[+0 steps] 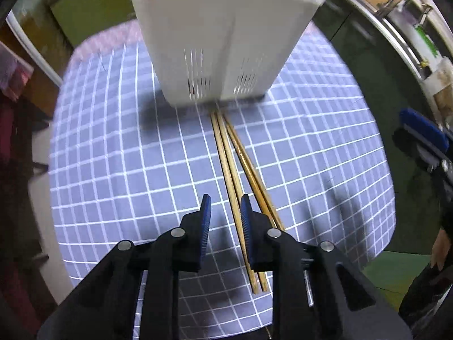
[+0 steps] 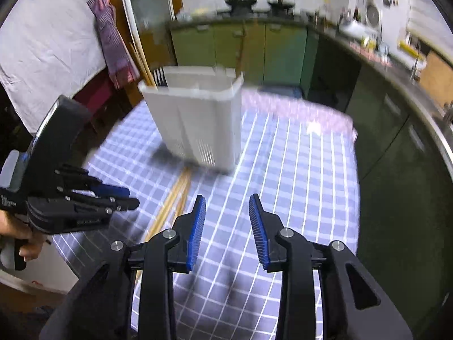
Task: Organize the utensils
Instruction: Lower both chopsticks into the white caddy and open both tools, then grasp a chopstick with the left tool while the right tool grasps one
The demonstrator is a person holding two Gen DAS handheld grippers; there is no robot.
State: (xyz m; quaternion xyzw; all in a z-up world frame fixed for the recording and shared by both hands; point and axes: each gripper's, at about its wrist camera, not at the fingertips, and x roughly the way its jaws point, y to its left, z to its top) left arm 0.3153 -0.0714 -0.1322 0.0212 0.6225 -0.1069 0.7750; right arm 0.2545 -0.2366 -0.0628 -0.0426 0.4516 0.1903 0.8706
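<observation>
Left gripper (image 1: pixel 225 212) hangs with jaws apart and empty, directly above the chopsticks (image 1: pixel 230 167) on the checked cloth; they run lengthwise ahead toward the white caddy (image 1: pixel 223 42) (some sticks already stand inside). Right gripper (image 2: pixel 227 218), also spread and empty, sits farther off, the chopsticks on its left.
</observation>
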